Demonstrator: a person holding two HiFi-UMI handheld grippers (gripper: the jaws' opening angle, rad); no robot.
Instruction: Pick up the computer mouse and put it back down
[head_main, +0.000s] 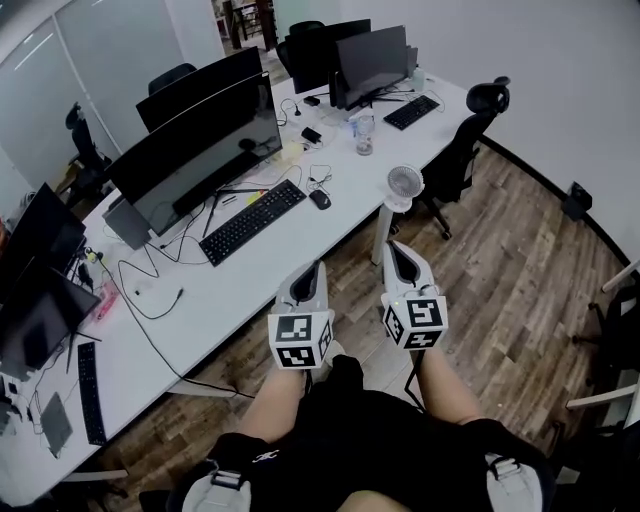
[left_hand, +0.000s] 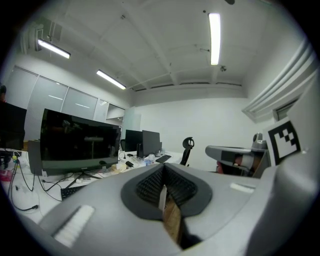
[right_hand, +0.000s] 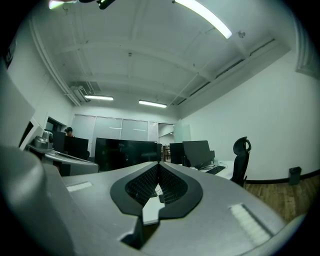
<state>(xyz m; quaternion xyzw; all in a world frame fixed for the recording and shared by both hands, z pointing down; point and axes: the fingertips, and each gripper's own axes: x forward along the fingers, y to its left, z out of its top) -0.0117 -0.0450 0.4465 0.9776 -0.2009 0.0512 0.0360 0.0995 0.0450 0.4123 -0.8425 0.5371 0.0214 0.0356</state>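
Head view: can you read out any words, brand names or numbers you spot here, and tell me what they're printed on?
No words or numbers can be read in any view.
Marker cubes: black-and-white square patterns only, no letters.
Keyboard: key legends too small to read.
Shorts: a small white mark at the hem, too small to read.
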